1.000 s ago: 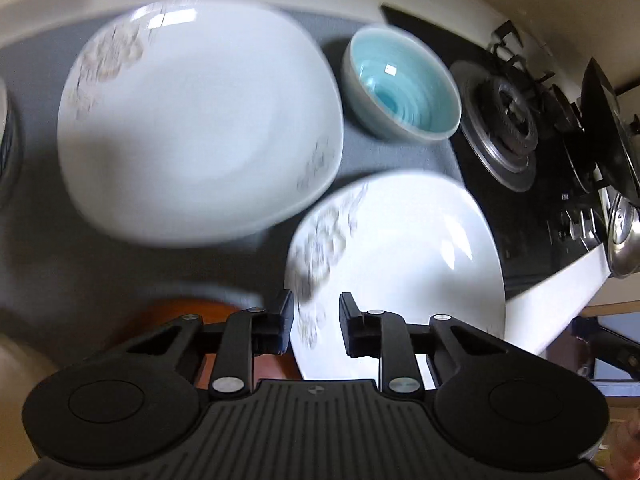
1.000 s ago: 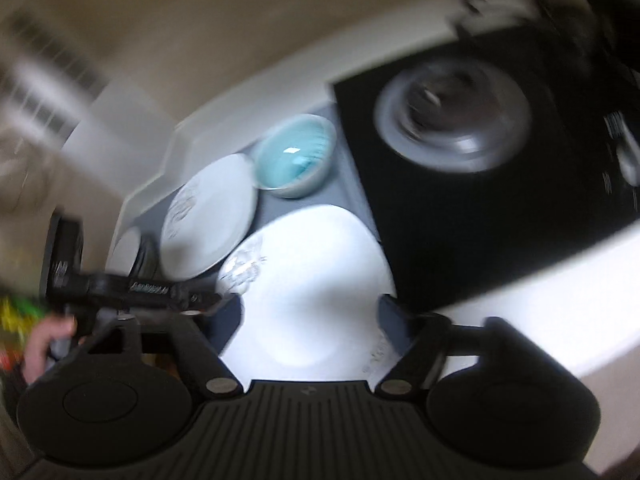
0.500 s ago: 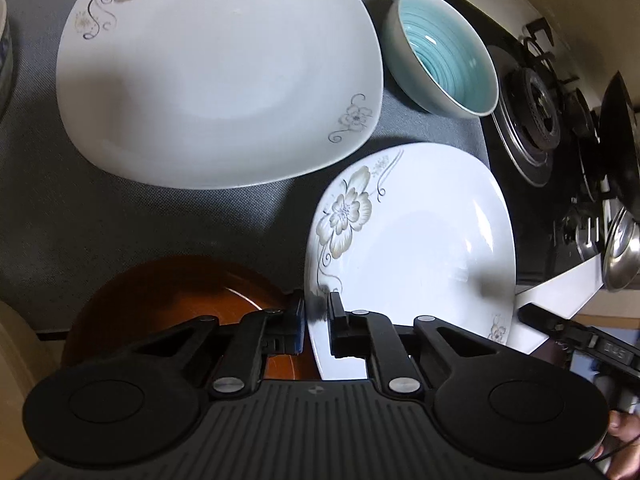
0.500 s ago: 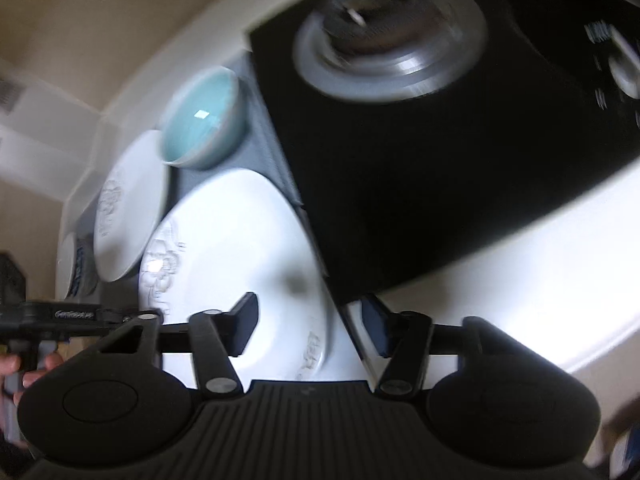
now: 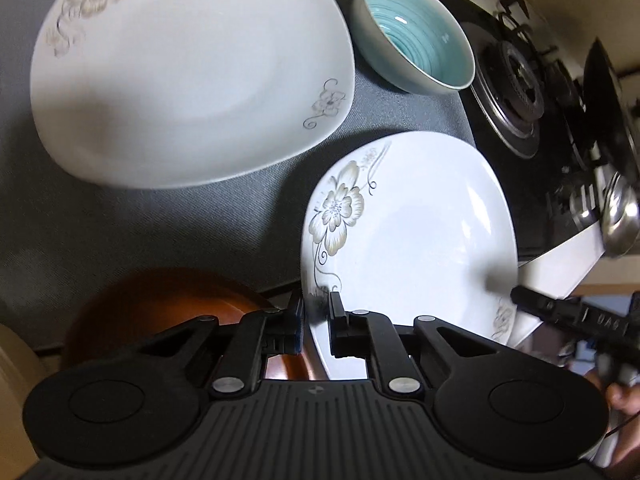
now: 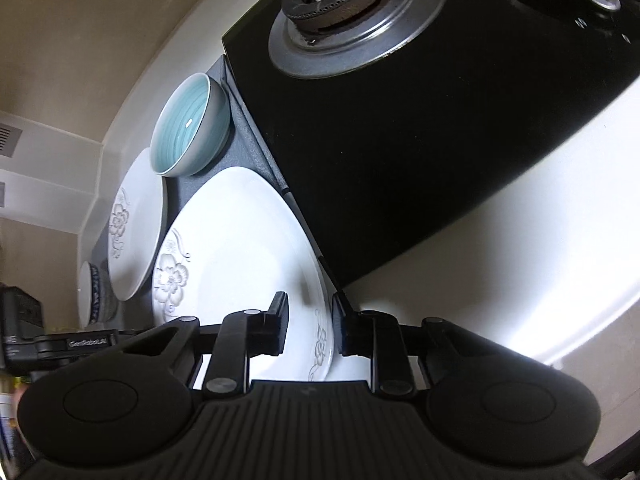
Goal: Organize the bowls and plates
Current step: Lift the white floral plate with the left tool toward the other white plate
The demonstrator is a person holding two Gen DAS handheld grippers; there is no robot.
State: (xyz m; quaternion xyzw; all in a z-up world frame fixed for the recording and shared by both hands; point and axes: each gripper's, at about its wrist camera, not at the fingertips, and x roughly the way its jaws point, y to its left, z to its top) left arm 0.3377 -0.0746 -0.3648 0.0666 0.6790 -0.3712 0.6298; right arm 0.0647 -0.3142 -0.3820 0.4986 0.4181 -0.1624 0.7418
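A white flowered plate point(image 5: 416, 240) lies on the grey mat, near the stove. My left gripper point(image 5: 316, 320) is shut on its near left rim. My right gripper point(image 6: 308, 328) straddles the same plate point(image 6: 240, 248) at its right rim, jaws narrowly open on either side of the edge. A larger white flowered plate point(image 5: 188, 76) lies behind to the left; it also shows in the right wrist view point(image 6: 136, 224). A teal bowl point(image 5: 416, 32) stands beside it, also in the right wrist view point(image 6: 188, 128). A brown plate point(image 5: 160, 304) lies under my left gripper.
The grey mat point(image 5: 120, 232) covers the counter. A black gas hob point(image 6: 420, 128) with a burner point(image 6: 352, 4) borders the mat on the right. A blue patterned bowl point(image 6: 94, 300) stands at the far left. A white counter edge point(image 6: 500, 272) runs in front.
My left gripper has closed on the plate's left rim. My right gripper has swung down to the plate's right rim and its jaws have narrowed around it.
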